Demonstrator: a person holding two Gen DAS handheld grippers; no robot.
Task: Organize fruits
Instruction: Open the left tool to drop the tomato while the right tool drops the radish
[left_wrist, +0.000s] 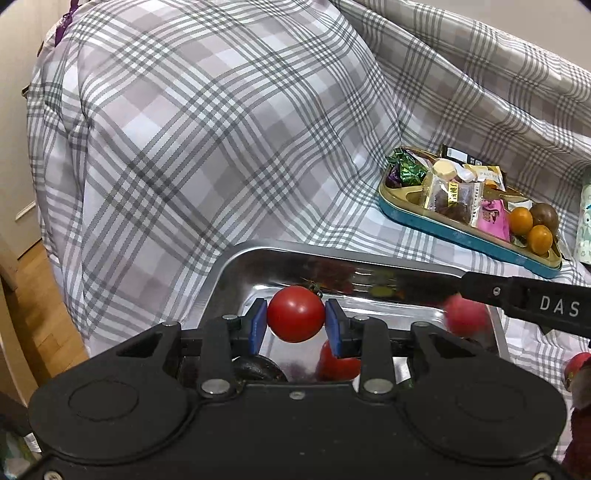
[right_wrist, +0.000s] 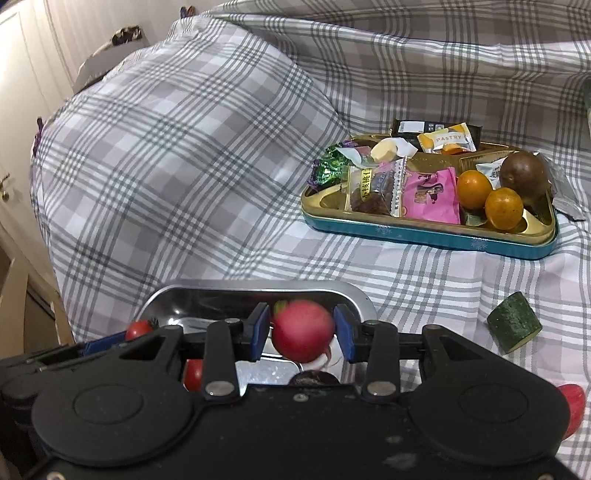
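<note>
Steel tray (left_wrist: 236, 273): on a plaid-covered bed, holding one loose tomato (left_wrist: 338, 363) and a dark fruit (left_wrist: 258, 369).
Left tool (left_wrist: 295, 319): over the tray, pads apparently pressing a cherry tomato (left_wrist: 295, 314), so grasping it.
Right tool (right_wrist: 302, 330): over the tray's far side; a pink radish (right_wrist: 303, 330) sits between its pads, slight gaps visible, so apparently released.
Snack tin (right_wrist: 424, 232): two oranges (right_wrist: 472, 188) and a brown fruit (right_wrist: 524, 177) remain among wrapped sweets.
Cucumber piece (right_wrist: 513, 328): on the bedcover, unsorted.
Status, judged: partly done; several items left.
</note>
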